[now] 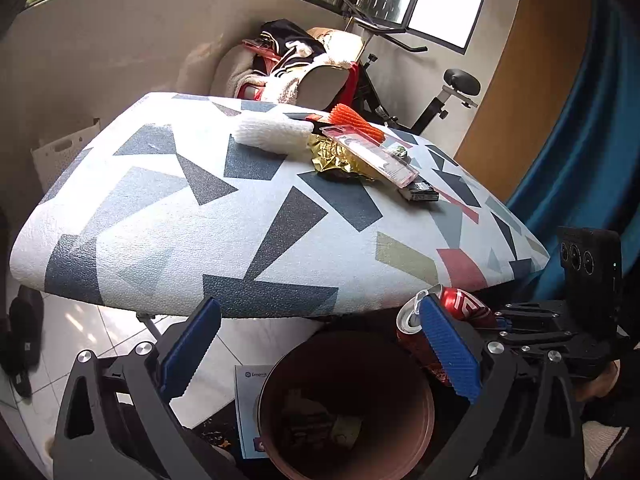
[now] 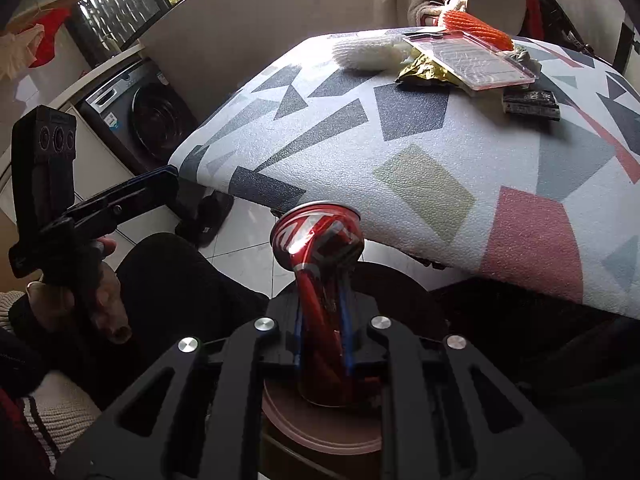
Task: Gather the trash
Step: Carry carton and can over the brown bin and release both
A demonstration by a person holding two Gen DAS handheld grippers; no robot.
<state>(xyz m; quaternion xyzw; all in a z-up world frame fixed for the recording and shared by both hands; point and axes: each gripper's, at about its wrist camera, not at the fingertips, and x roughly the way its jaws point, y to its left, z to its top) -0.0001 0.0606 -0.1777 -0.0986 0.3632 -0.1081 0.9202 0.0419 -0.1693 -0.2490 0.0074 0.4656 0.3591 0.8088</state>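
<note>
Ahead of my left claw (image 1: 320, 356), the patterned table (image 1: 160, 208) carries white foam (image 1: 272, 136), gold wrapper (image 1: 336, 156), clear plastic case (image 1: 372, 156) and a dark packet (image 1: 422, 192).

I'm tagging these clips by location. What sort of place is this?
Most likely a home balcony or laundry corner used for storage. A front-loading washing machine stands by the wall, an exercise bike is draped with clothes, and a small table with a patterned cover sits on the tiled floor.

Crushed red can (image 2: 326, 300) above brown bin (image 1: 348, 408).
</note>
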